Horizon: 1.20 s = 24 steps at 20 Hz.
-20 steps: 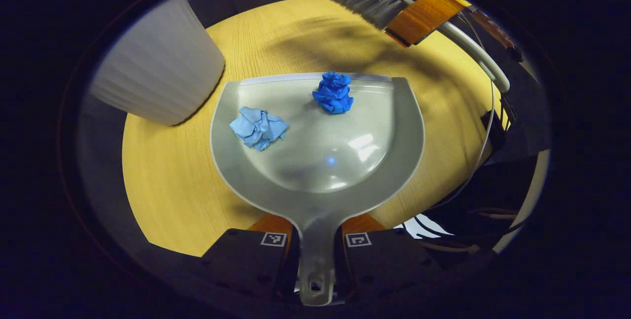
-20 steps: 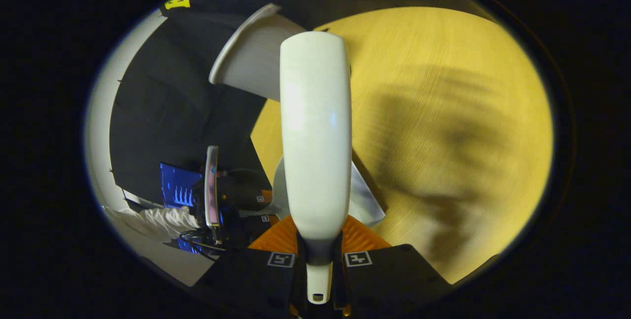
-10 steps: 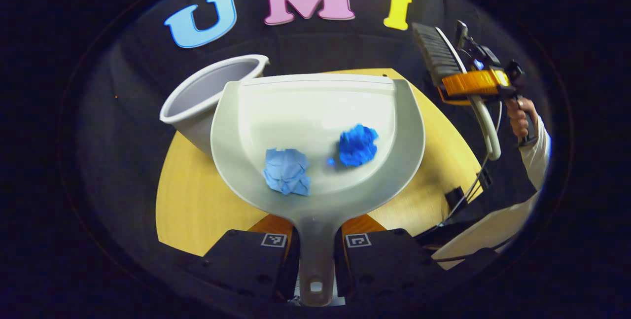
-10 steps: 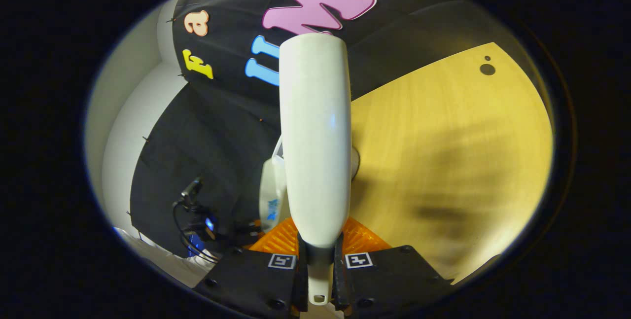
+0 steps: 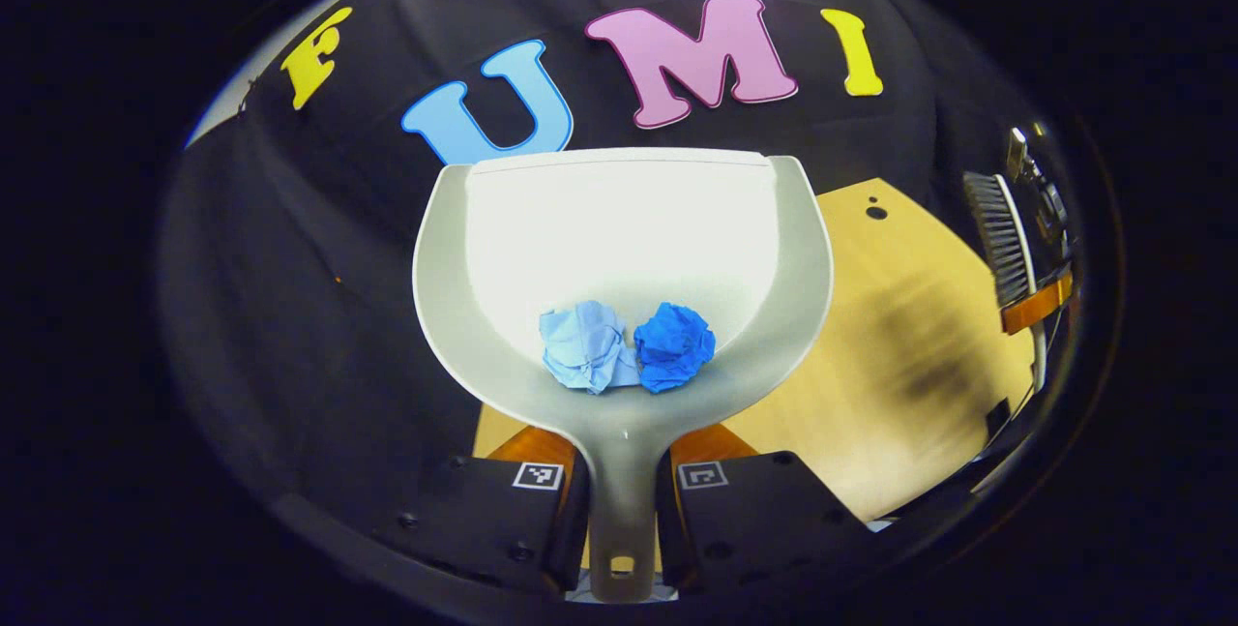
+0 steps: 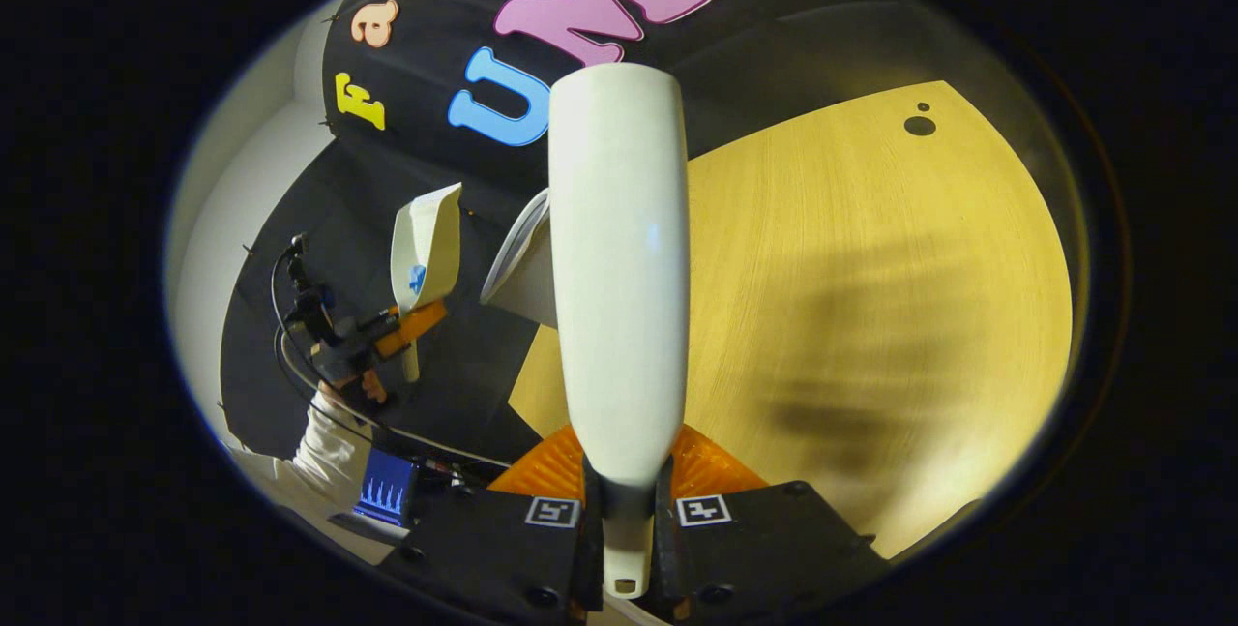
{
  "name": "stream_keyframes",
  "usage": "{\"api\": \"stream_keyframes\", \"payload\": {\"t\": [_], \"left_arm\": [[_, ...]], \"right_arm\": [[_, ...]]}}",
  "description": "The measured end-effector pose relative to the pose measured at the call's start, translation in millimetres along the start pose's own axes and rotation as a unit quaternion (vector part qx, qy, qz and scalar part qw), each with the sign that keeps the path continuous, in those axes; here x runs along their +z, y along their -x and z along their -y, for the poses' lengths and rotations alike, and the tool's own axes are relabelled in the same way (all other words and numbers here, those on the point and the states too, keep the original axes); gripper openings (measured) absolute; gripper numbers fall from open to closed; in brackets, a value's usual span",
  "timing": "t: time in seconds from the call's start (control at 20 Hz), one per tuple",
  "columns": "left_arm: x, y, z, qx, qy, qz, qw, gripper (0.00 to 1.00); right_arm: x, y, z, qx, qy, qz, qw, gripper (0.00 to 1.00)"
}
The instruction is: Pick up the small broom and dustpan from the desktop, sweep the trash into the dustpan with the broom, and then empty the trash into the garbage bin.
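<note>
Up top in the left gripper view, the left hand-held gripper [image 5: 619, 500] is clenched on the handle of the grey dustpan [image 5: 619, 220], both fingers pressing the stem w/ the pan tipped up so its front lip is set against the booth wall. Two paper wads sit at the back of the pan near the handle, touching each other: a pale blue wad [image 5: 585, 347] on the left & a darker blue wad [image 5: 674, 347] on the right. Yellow wooden surface [image 5: 899, 394] lies below and to the right. At far right the broom [image 5: 1001, 239] shows, bristles dark, w/ an orange finger across it.

Right gripper view: right hand-held gripper [image 6: 627, 520] is clamped on the broom's narrow handle end; the white broom back [image 6: 619, 258] runs straight up the middle. Garbage bin [image 6: 527, 268] peeks out just left of the broom, at the surface's edge. Further left the dustpan [image 6: 426, 244] is seen side-on, held aloft by the other hand-held gripper, a hand [image 6: 353, 389] & white sleeve [image 6: 324, 437] below it.
</note>
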State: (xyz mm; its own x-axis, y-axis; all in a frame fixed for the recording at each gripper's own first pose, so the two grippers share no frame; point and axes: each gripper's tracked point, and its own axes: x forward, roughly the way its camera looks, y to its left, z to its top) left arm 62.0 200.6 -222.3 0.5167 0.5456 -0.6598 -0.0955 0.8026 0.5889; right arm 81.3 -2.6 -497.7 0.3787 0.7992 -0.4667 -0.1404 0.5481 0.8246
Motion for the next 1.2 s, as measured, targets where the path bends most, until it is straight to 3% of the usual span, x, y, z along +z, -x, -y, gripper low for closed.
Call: {"api": "stream_keyframes", "payload": {"t": [0.25, 0.4, 0.65, 0.85, 0.95, 1.05, 1.1, 1.2], "left_arm": [[12, -34, -78, 0.092, -0.096, -0.06, 0.989, 0.27], [10, -38, -106, 0.146, -0.177, -0.084, 0.97, 0.27], [24, -28, -124, 0.242, -0.369, -0.092, 0.893, 0.27], [31, -26, -127, 0.286, -0.455, -0.089, 0.839, 0.27], [33, -26, -128, 0.296, -0.479, -0.082, 0.822, 0.27], [35, -26, -127, 0.296, -0.484, -0.068, 0.821, 0.27], [35, -27, -129, 0.292, -0.474, -0.058, 0.829, 0.27], [37, -30, -122, 0.274, -0.426, -0.022, 0.862, 0.25]], "right_arm": [[-8, 8, 6, -0.008, -0.006, -0.004, 1.0, 0.22], [-9, 10, 13, -0.014, -0.013, -0.003, 1.0, 0.22], [-17, 22, 27, -0.022, -0.025, 0.0, 0.999, 0.22], [-17, 26, 26, -0.02, -0.029, 0.003, 0.999, 0.22], [-19, 29, 27, -0.022, -0.028, 0.002, 0.999, 0.22], [-24, 33, 27, -0.026, -0.021, -0.001, 0.999, 0.22], [-24, 34, 29, -0.031, -0.018, -0.002, 0.999, 0.22], [-23, 37, 30, -0.035, -0.018, -0.001, 0.999, 0.22]]}}
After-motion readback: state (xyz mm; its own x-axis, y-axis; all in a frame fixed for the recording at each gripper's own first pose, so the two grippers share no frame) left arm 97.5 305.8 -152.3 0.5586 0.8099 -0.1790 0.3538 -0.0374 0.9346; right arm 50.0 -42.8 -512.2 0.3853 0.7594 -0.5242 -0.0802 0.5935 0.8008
